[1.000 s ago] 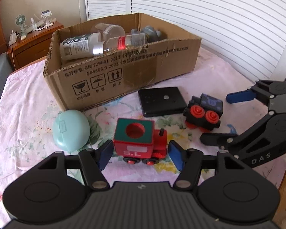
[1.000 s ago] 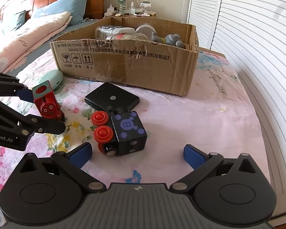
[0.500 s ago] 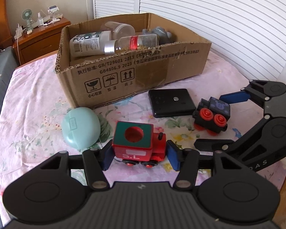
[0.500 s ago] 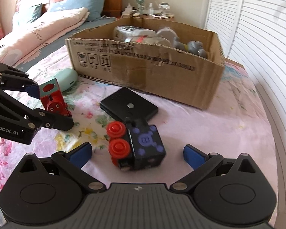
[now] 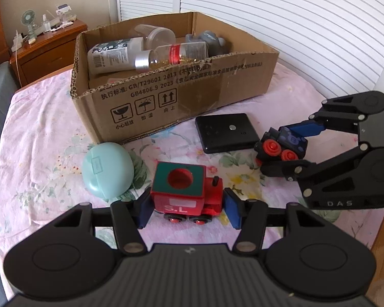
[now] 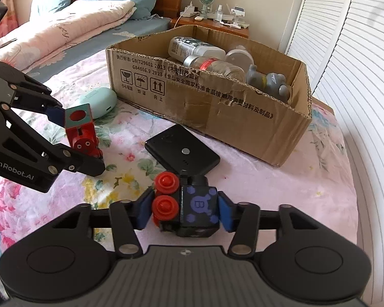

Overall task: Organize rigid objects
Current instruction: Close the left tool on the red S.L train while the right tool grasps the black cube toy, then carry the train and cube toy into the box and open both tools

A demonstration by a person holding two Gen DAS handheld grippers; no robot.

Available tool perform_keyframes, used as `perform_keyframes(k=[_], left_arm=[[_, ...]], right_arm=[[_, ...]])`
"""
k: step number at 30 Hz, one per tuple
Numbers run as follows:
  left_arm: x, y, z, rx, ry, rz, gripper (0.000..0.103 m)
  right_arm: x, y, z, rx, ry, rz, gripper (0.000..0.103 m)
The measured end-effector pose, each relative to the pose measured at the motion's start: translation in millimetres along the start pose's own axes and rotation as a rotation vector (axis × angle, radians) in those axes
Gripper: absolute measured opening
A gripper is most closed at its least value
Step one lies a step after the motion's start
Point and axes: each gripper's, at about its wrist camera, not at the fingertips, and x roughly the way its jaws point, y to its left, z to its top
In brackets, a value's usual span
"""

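Toys on the bed, half sorted at best. Cardboard box already loaded with two bottles, a clear lidded jar and a grey figure, all lying on their sides or jumbled toward the far wall. Four pieces outside it, on the flowered bedsheet: red toy engine, black toy engine, flat black case and mint oval case. Left tool clenched on the red engine, blue pads pressed to both ends, wheels looking just clear of the sheet, though hard to call for certain. Right tool clamped on the black engine in the same fashion, one pad by the red wheels and one behind the cube. Red engine: green-topped cab with a round hole, small black chimney, white label reading S.L on the side, a face on the front as seen from the right wrist. Black engine: blocky, purple spots and a letter B, two fat red wheels showing. Both hard and boxy, easy to hold square. Black case touching or nearly touching the black engine, just in front of the box; mint case near the box's left corner. By the look of it, two toys in hand, two cases waiting, box with room to spare.
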Motion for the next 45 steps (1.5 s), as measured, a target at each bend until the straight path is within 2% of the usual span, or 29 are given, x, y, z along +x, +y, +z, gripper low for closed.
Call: perform_keyframes(k=[11, 13, 18, 23, 28, 29, 33, 36, 45], left_arm=[[-15.8, -4.9, 5.1, 0.075, -0.006, -0.009, 0.055], [-14.3, -6.0, 5.0, 0.088, -0.006, 0.0, 0.056], [-2.8, -10.0, 1.9, 0.115, 0.017, 0.023, 0.056], [4.5, -10.4, 1.4, 0.124, 0.012, 0.031, 0.06], [9.2, -10.4, 1.8, 0.127, -0.001, 0.03, 0.06], [9.4, -10.3, 2.3, 0.127, -0.002, 0.025, 0.057], [9.6, -10.8, 3.4, 0.126, -0.004, 0.023, 0.055], [6.7, -11.1, 4.4, 0.127, -0.01, 0.016, 0.054], [-13.3, -13.8, 11.9, 0.159, -0.025, 0.003, 0.053]], right_arm=[[-16.1, -5.4, 2.1, 0.007, -0.01, -0.003, 0.053], [-18.0, -5.7, 2.9, 0.003, -0.01, -0.004, 0.049], [-17.4, -4.4, 3.0, 0.004, -0.003, 0.002, 0.049], [-13.4, -4.2, -0.9, 0.012, 0.007, 0.015, 0.061], [-3.8, -9.5, -6.4, 0.053, 0.042, 0.017, 0.063], [-3.8, -10.2, -7.5, 0.063, 0.041, 0.019, 0.064], [-5.3, -12.8, -8.3, 0.097, 0.051, 0.025, 0.063], [-8.3, -13.1, -8.3, 0.094, 0.047, 0.028, 0.056], [-21.4, -19.6, -3.2, 0.086, 0.031, 0.032, 0.056]])
